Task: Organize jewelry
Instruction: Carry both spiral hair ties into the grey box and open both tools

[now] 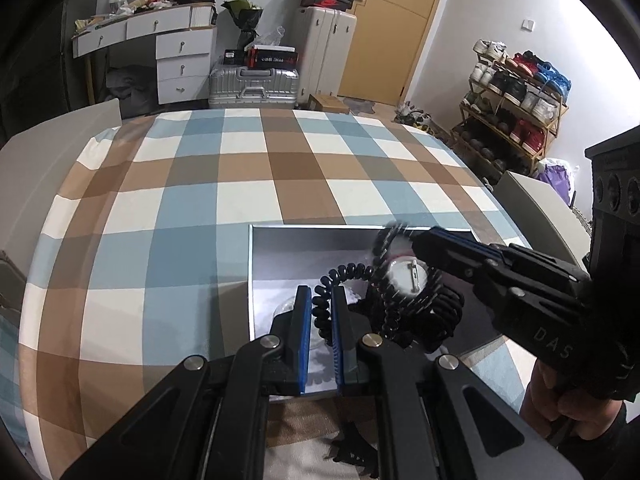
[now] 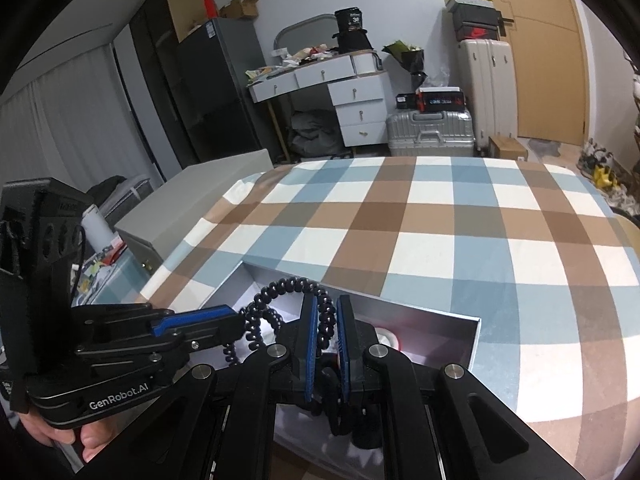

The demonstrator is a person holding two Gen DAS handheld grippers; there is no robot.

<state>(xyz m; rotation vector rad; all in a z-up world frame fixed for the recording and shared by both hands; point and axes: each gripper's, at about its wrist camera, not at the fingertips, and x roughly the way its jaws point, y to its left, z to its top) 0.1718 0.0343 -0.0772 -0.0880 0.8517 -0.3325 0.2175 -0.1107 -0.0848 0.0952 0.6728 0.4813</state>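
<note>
Checked cloth (image 1: 248,184) covers bed | both jaws clamp black bead string (image 2: 296,282) over silver box (image 2: 440,322)

The left tongs (image 2: 244,322) bear "GenRobot.AI" in white on their black body; the right tongs (image 1: 418,246) show "DAS"; a black box (image 2: 349,20) atop the dresser reads "36".

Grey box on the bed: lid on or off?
Off. The grey box is open-topped: its inner walls and pale lining show, with a watch and a black beaded string over it. No lid visible.
</note>
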